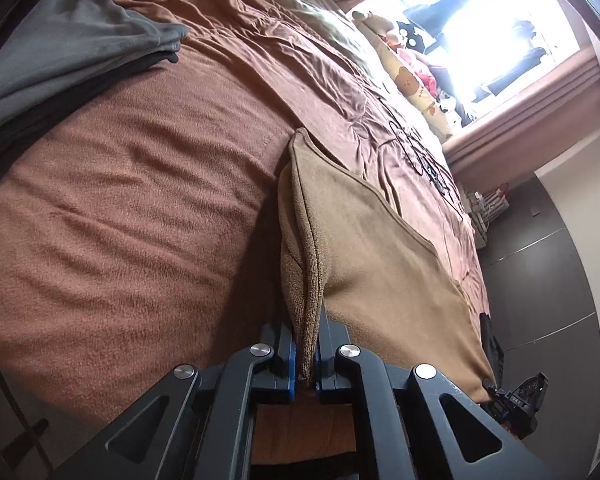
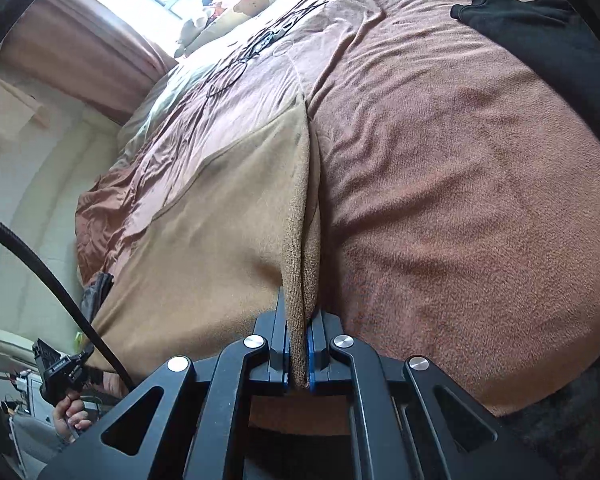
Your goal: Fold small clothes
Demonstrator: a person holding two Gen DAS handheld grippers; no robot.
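Note:
A tan knit garment (image 1: pixel 384 264) hangs stretched above a brown fleece blanket (image 1: pixel 120 208) on a bed. My left gripper (image 1: pixel 306 356) is shut on one folded edge of it. My right gripper (image 2: pixel 299 354) is shut on the other edge of the same garment (image 2: pixel 220 220). The cloth spans between the two grippers. The right gripper's body shows at the far right of the left wrist view (image 1: pixel 516 400). The left gripper's body, held in a hand, shows at the lower left of the right wrist view (image 2: pixel 60 368).
A grey garment (image 1: pixel 68 52) and a dark one under it lie at the blanket's far left. A black garment (image 2: pixel 540 32) lies at the upper right. Pillows and stuffed toys (image 1: pixel 412 72) sit by the bright window. A black cable (image 2: pixel 52 280) loops at left.

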